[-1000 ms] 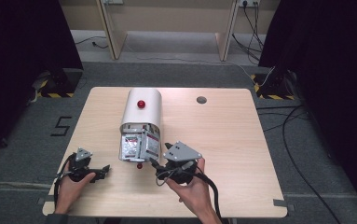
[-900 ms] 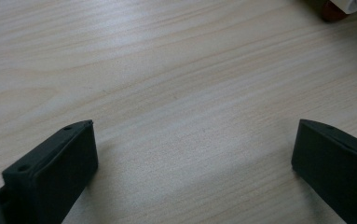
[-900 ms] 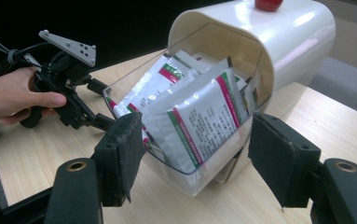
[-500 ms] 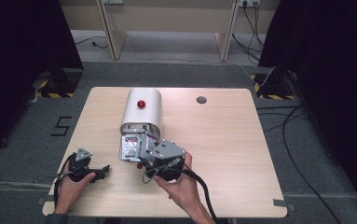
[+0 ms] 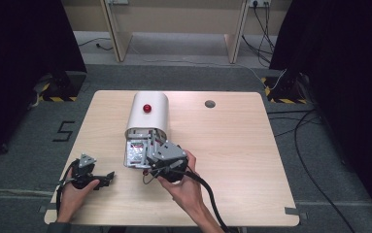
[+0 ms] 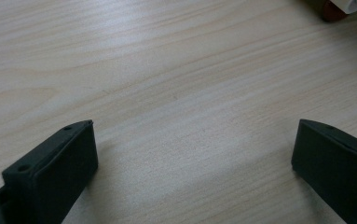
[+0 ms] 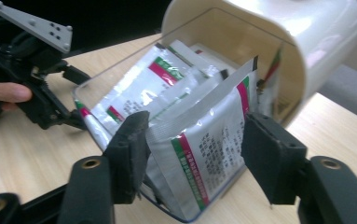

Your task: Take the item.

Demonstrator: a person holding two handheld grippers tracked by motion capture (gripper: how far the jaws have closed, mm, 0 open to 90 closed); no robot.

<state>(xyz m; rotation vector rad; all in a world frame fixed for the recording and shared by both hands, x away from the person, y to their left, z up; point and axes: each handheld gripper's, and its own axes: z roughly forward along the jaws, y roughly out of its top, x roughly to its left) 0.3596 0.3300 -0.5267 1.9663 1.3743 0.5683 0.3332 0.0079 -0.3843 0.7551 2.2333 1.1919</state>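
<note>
The white dispenser (image 5: 146, 116) lies on the wooden table (image 5: 232, 145), its open end toward the person, with sachets in its clear tray (image 7: 97, 126); the right gripper (image 7: 195, 149) is at this opening, its jaws spread on both sides of one upright sachet (image 7: 204, 154), not closed on it; the left gripper (image 5: 109, 177) rests near the table's left front corner, well apart, its jaws wide open over bare wood.
</note>
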